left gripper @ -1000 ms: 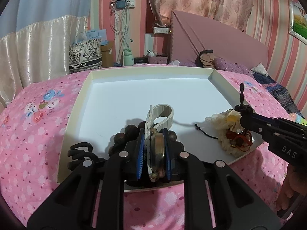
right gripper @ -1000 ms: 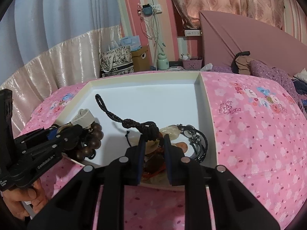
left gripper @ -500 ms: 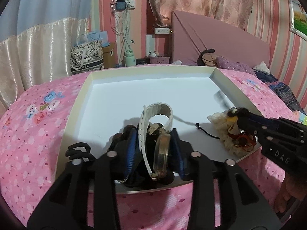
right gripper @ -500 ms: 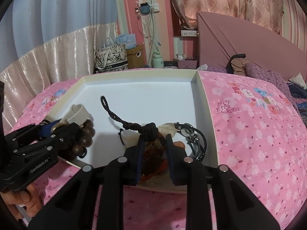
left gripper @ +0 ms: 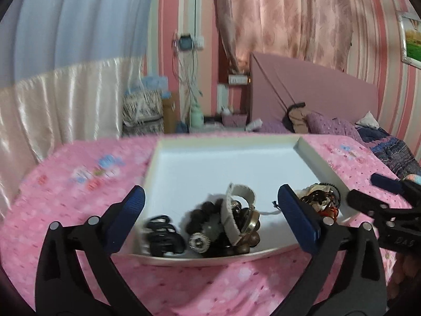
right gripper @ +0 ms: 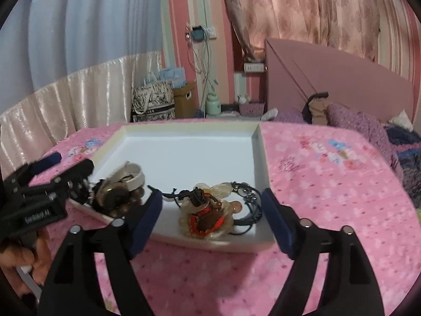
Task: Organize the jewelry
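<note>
A shallow white tray (left gripper: 223, 163) (right gripper: 184, 152) lies on a pink floral bedspread. In its near left corner lie a white-strapped watch (left gripper: 238, 210) (right gripper: 123, 181) on dark wooden beads (left gripper: 205, 210), and a black hair claw (left gripper: 163, 237). In its near right corner lies a cream and orange ornament with a black cord (right gripper: 206, 216) (left gripper: 319, 201) beside dark bracelets (right gripper: 250, 200). My left gripper (left gripper: 213, 221) is open and empty, just short of the watch pile. My right gripper (right gripper: 210, 218) is open and empty, its jaws either side of the ornament.
The bed's pink headboard (left gripper: 310, 100) and purple pillows (right gripper: 363, 123) are at the back right. A patterned bag (right gripper: 154, 102), a cardboard box and a green bottle stand beyond the bed. The far half of the tray holds nothing.
Both grippers have opened and let go: the left released the watch, the right released the corded ornament. Both have pulled back and up from the tray.
</note>
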{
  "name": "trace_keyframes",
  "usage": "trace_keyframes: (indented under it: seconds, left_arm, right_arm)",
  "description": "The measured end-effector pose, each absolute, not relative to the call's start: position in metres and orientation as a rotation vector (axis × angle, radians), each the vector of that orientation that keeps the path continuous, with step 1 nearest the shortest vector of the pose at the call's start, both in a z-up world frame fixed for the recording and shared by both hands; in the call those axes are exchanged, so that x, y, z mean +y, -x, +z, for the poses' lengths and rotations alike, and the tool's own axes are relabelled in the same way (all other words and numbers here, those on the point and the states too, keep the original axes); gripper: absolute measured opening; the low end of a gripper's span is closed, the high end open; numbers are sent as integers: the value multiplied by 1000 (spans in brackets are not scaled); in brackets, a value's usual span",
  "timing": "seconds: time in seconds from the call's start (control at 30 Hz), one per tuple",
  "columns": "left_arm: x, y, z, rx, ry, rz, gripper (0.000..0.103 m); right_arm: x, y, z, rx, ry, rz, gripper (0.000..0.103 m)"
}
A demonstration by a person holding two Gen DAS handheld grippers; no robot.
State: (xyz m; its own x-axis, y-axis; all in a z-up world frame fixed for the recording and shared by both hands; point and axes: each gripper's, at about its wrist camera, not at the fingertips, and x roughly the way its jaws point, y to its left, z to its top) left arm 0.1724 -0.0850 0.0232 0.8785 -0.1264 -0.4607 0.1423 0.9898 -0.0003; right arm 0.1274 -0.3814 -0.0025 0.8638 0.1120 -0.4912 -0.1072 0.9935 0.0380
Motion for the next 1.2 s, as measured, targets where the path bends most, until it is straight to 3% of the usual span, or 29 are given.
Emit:
trace_keyframes:
  seconds: [0.07, 0.3, 1.2]
  left_arm:
    - [-77, -153, 30, 449, -60, -135, 100]
    - [-40, -104, 28, 392, -49, -85, 100]
    - [-31, -86, 7, 333, -76, -26, 100]
  right_arm:
    - [-380, -107, 6, 457, 19, 118, 94]
    - [-376, -62, -3, 402, 71, 121, 100]
    - [-393, -58, -32, 407, -16, 83, 101]
